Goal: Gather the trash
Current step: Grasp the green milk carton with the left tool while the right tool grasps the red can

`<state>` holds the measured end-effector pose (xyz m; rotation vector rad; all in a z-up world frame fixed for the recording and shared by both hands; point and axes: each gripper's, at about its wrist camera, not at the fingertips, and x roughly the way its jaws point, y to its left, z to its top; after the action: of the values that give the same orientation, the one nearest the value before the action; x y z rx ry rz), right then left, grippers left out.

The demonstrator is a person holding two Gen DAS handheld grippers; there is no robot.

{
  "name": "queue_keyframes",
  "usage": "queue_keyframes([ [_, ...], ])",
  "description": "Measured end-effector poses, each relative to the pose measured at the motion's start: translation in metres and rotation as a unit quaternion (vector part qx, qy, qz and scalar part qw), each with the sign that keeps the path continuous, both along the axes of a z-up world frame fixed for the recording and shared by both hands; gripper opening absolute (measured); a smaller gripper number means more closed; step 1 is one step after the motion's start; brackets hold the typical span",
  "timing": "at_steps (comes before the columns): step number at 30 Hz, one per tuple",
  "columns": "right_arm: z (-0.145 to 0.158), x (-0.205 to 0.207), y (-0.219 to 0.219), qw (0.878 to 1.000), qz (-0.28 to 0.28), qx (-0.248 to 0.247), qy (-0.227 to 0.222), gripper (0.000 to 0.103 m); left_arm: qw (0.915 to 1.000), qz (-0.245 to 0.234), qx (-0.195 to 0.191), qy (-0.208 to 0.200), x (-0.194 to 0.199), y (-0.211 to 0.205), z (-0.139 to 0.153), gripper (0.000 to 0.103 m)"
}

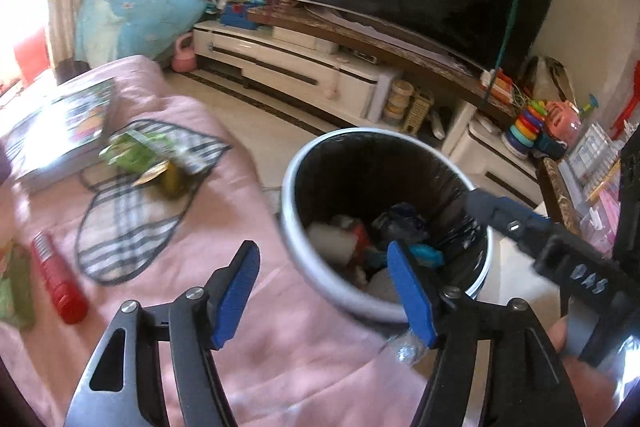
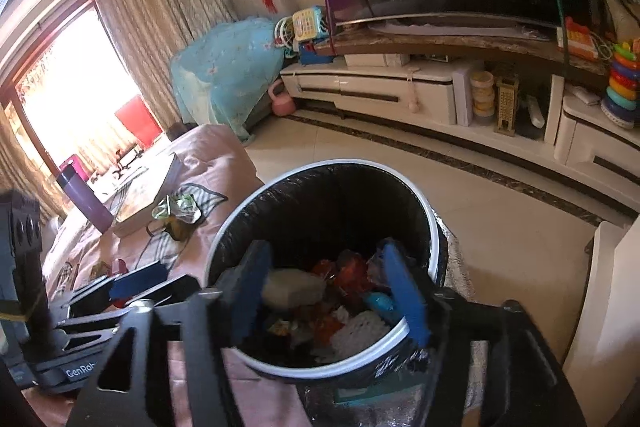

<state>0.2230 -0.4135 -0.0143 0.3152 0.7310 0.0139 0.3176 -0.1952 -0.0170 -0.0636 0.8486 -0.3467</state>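
Both grippers (image 1: 324, 291) (image 2: 334, 291) open, empty. Green wrapper (image 1: 138, 149) mid-left: light, crinkly, soft — best pinched at an edge, then bin (image 1: 304, 259).

The left wrist view looks forward-down over pink bedding, with the trash bin (image 1: 384, 223) close ahead to its right. The right wrist view sits directly above the bin (image 2: 320, 267), nearer. Both share the bin and the TV stand (image 1: 288, 63) beyond.
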Motion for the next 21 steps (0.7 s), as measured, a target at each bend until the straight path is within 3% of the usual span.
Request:
queue_keyframes([
  [3,0.004,-0.011,0.016,1.0,0.006,0.001,-0.009,0.089,0.9999,0.014,0.006,-0.001,-0.021,0.018,-0.002,0.071],
  [7,0.003,-0.019,0.044,1.0,0.023,-0.005,-0.004,0.099,0.9992,0.04,0.001,0.001,-0.049,0.053,-0.003,0.071],
  [13,-0.004,-0.034,0.101,0.997,0.068,-0.031,0.002,0.102,0.9956,0.093,0.001,-0.003,-0.086,0.114,0.004,0.077],
  [17,-0.009,-0.038,0.129,0.994,0.11,-0.01,-0.007,0.102,0.9921,0.125,-0.001,0.0,-0.107,0.146,0.008,0.079],
  [21,-0.012,-0.044,0.148,0.992,0.117,0.008,-0.037,0.102,0.9879,0.155,0.003,0.001,-0.127,0.177,0.008,0.079],
])
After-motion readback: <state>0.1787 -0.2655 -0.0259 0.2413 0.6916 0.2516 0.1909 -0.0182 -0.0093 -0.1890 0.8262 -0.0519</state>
